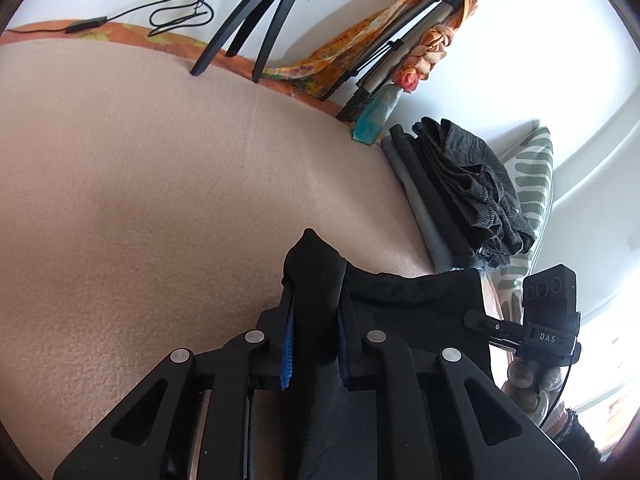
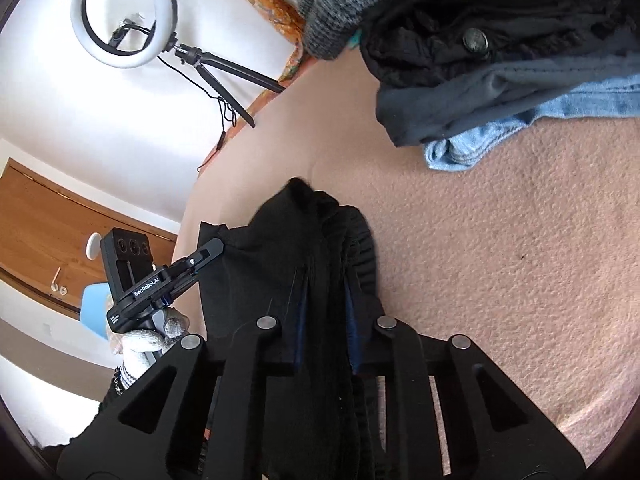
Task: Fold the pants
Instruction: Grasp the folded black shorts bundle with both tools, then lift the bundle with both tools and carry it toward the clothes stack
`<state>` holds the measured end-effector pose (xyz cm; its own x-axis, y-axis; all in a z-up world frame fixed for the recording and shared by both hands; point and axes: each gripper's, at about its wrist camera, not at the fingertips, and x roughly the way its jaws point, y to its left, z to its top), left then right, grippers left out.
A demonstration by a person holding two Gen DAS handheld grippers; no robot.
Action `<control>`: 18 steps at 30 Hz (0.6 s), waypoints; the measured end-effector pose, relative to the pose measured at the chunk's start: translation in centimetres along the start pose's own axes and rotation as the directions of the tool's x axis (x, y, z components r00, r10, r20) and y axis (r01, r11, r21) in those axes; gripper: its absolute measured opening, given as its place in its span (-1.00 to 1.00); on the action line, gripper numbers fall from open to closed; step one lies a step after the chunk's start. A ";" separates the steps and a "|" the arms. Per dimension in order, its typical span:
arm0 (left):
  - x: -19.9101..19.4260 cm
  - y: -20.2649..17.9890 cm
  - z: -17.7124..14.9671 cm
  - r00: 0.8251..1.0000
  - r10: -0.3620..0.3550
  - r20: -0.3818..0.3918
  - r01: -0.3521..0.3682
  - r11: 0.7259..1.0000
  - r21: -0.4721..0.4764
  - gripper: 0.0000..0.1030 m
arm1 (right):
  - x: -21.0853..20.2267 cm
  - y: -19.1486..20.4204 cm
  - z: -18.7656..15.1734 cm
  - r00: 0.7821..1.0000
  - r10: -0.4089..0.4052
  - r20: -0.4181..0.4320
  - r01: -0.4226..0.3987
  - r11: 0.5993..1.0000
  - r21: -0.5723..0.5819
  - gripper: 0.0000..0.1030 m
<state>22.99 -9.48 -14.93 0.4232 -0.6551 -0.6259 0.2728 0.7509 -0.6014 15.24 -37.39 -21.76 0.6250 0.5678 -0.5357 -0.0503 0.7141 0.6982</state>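
We've got both grippers on the soft black fabric pants (image 1: 416, 304) right now, and they're lifted off the pinkish-beige fleece blanket (image 1: 160, 200) that covers the work surface

Our left gripper (image 1: 314, 280) is clamped tight on a bunched corner of the black cloth, which pokes up past the fingertips. Our right gripper (image 2: 326, 256) is likewise pinched on a thick gathered edge, ribbed folds spilling over its right side

Here's the relation that matters: the pants hang between our two tools. In the left wrist view the cloth runs from our jaws off to the right, straight toward the other gripper; in the right wrist view it runs left toward its partner. So the held edge, as we read it, lies left to right across us, with the rest of the garment dropping down and near, out of sight below the fingers

Neither hand is nearer than the other, since both already hold it. Open blanket lies ahead and to the left; on the far right sits a pile of dark folded clothes (image 1: 460, 188) with a pale blue denim piece (image 2: 520, 124) at the bottom

We judge the next move calls for laying the cloth out on that bare blanket, keeping well apart from the pile. The black tripod legs (image 1: 256, 20) stand at the far edge
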 end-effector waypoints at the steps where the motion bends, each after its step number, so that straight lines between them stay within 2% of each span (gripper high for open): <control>1: -0.5 -0.5 0.1 1.000 -0.004 0.014 0.004 1.000 0.013 -0.73 | -0.5 0.5 0.0 1.000 0.004 0.014 -0.004 1.000 -0.014 -0.68; 11: -4.9 -4.3 0.7 0.989 -0.071 0.131 0.059 0.994 0.091 -0.74 | -4.7 4.5 -0.8 0.992 -0.001 0.124 0.016 0.992 -0.124 -0.70; 18: -7.6 -8.6 1.7 0.967 -0.131 0.217 0.093 0.980 0.178 -0.74 | -9.0 7.3 -1.2 0.970 0.002 0.245 0.048 0.979 -0.197 -0.71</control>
<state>18.90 -10.85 -4.13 0.5612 -0.7141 -0.4185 0.4605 0.6895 -0.5591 8.33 -36.80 -12.43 0.7967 0.4515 -0.4018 -0.1727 0.8071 0.5646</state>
